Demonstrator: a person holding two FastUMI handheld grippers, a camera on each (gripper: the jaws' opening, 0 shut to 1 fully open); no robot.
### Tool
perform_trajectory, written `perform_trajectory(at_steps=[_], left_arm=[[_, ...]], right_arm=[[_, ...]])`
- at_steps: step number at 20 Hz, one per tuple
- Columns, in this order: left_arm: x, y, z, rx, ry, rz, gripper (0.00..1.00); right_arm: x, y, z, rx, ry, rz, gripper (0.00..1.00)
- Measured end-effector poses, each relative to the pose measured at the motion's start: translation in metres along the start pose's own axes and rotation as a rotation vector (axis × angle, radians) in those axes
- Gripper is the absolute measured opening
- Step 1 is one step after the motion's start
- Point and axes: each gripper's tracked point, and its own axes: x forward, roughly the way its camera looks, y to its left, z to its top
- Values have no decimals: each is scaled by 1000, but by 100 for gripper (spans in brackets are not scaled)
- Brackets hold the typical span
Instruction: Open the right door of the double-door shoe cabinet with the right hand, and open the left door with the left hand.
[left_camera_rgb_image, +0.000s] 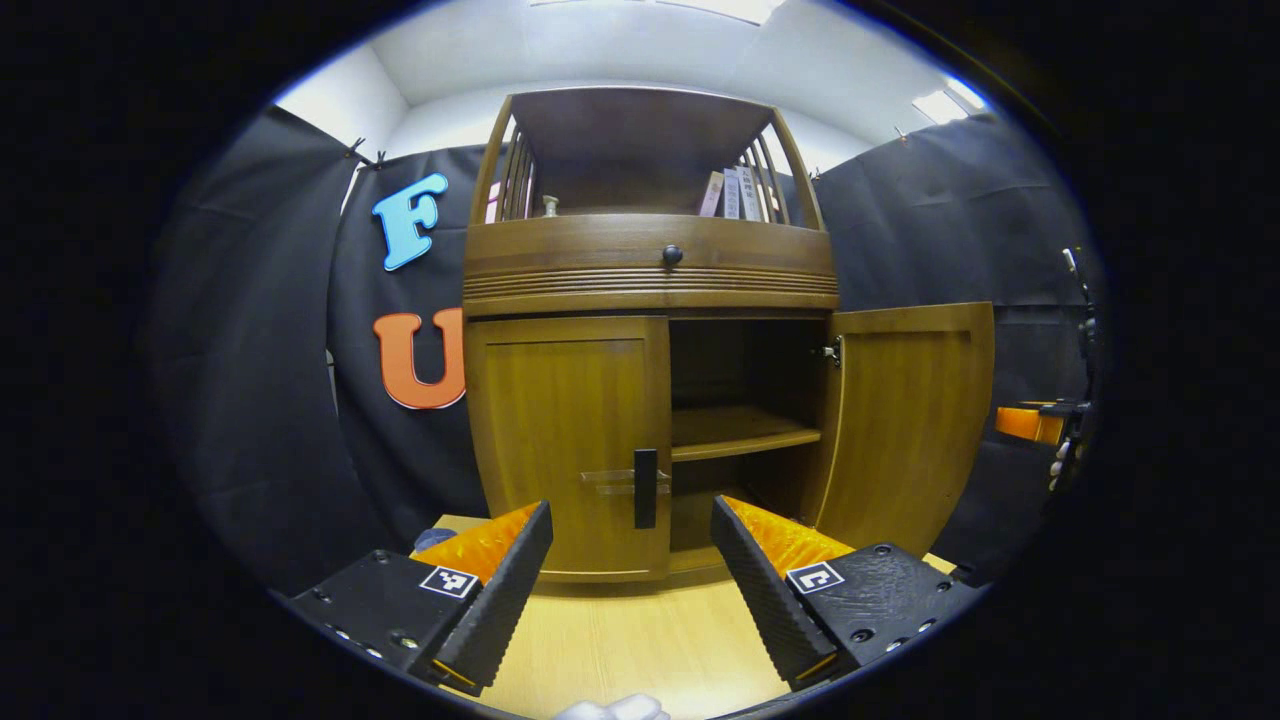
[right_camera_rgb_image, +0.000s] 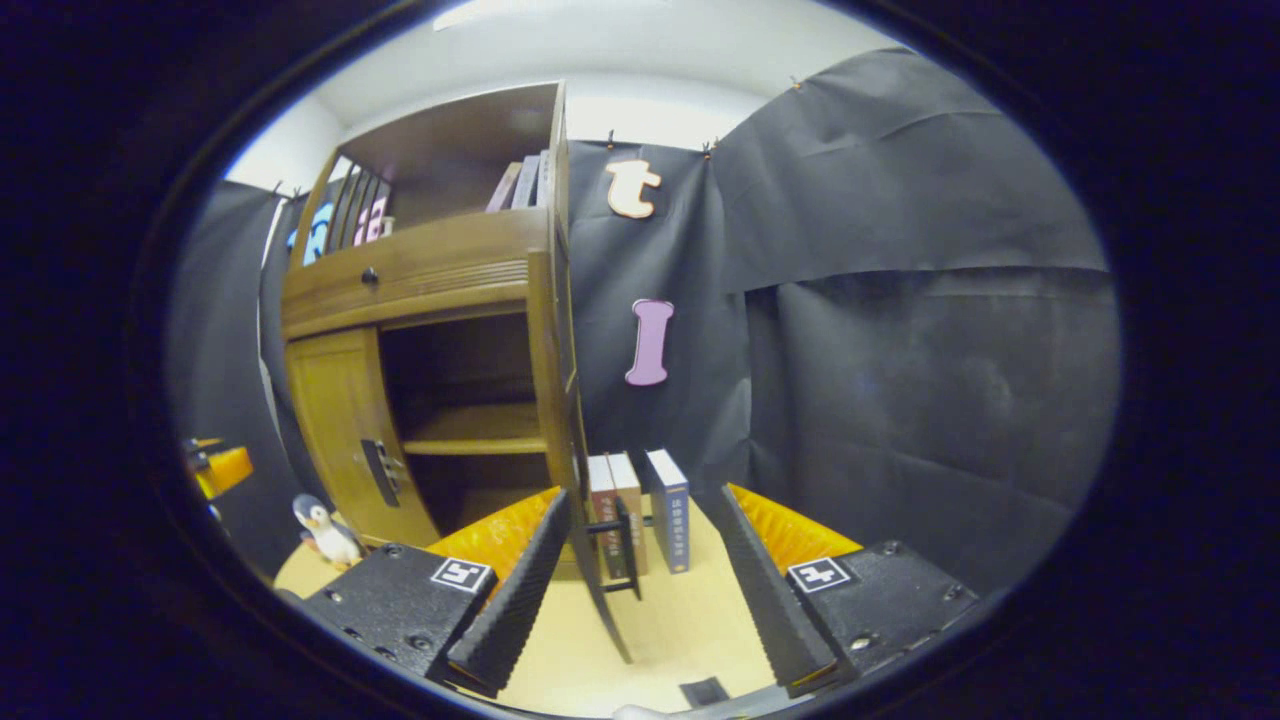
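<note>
Shoe cabinet (left_camera_rgb_image: 650, 300) stands at the table's (left_camera_rgb_image: 640, 640) far edge; our left gripper (left_camera_rgb_image: 632, 570) gapes wide before the closed left door's (left_camera_rgb_image: 565, 440) handle (left_camera_rgb_image: 646, 488), touching nothing. Our right gripper (right_camera_rgb_image: 640, 590), spread, straddles the swung-out right door's (right_camera_rgb_image: 590, 560) edge without contact.

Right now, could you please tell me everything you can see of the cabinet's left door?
The left door is a brown wood-look panel with a recessed centre and a dark vertical handle near its inner edge. It sits shut and upright, flush in the cabinet front, beside the open compartment. The left gripper is open in front of it, its fingers apart and not touching the handle. The right gripper view shows the same door closed.
</note>
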Motion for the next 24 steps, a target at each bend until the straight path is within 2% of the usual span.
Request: perform_trajectory(at_steps=[4,5,6,8,14,18,24], left_arm=[[1,24,1,3,-6,24,96],[1,28,2,5,-4,28,100],[2,31,1,6,-1,31,96],[3,38,0,4,-1,40,96],[22,39,-13,-14,28,29,96],[54,29,-21,-22,25,5,96],[135,8,-42,-47,7,-27,96]], right_arm=[[-5,40,2,-4,-23,16,98],[-6,53,1,-21,-27,23,99],[-7,66,-2,-37,-26,36,99],[-7,89,-9,-64,-32,50,99],[3,155,-52,-68,33,103,99],[10,174,-51,-75,58,133,100],[9,176,-34,-112,57,102,99]])
